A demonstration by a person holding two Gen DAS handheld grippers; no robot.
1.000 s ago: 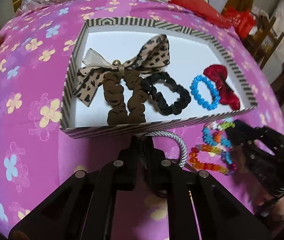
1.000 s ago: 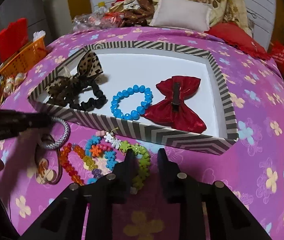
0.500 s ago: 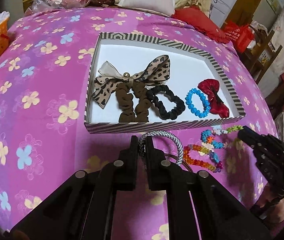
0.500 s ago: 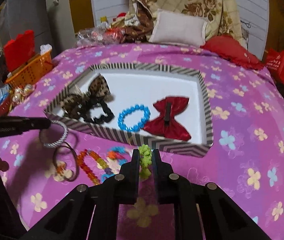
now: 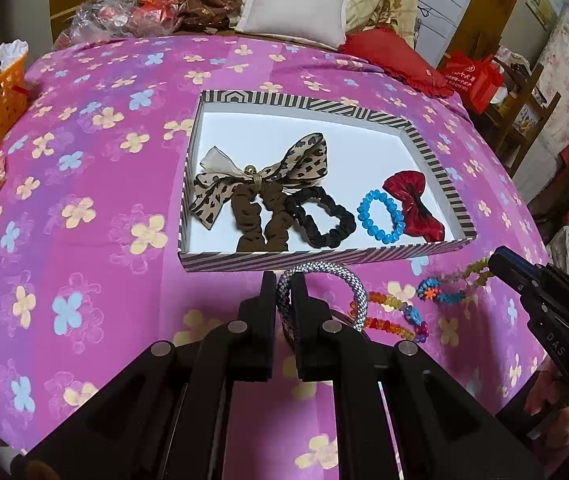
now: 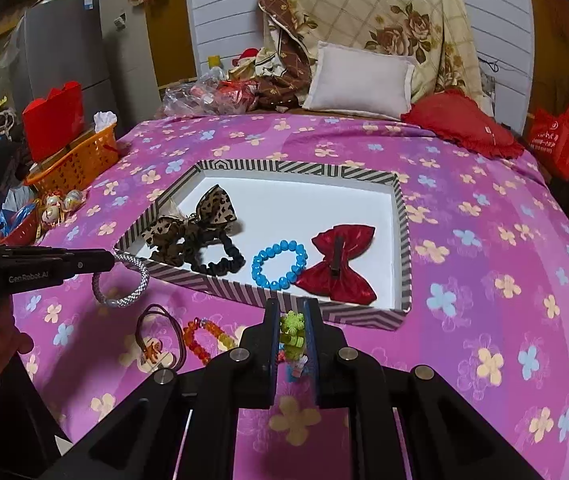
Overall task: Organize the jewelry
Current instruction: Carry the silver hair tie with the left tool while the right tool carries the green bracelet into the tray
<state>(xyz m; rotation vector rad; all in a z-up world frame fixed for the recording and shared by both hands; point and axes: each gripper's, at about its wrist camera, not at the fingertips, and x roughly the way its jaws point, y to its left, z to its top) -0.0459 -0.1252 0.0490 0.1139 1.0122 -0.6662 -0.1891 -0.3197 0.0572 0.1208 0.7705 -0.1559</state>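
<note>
A striped shallow box [image 5: 324, 258] lies on the pink flowered bedspread. It holds a leopard bow [image 5: 268, 172], a brown scrunchie [image 5: 260, 216], a black scrunchie [image 5: 320, 216], a blue bead bracelet [image 5: 380, 216] and a red bow [image 5: 414, 204]. Just before the box's near wall, my left gripper [image 5: 283, 292] is shut on a silver braided bracelet [image 5: 324, 270], lifted off the cloth. My right gripper [image 6: 291, 320] is shut on a green and multicolour flower bracelet [image 6: 292, 330], which dangles below it. An orange bead bracelet [image 6: 204, 336] and a brown hair tie with a charm [image 6: 156, 340] lie on the bedspread.
An orange basket [image 6: 80, 156] and small wrapped items stand at the bed's left edge. A white pillow [image 6: 360, 80], a red cushion [image 6: 460, 120] and crumpled bags sit at the far end. The box's back half is bare white.
The right jaws closed on the flower bracelet and lifted it off the bedspread. Both grippers rose and drew back from the box, the left still carrying the silver bracelet.
</note>
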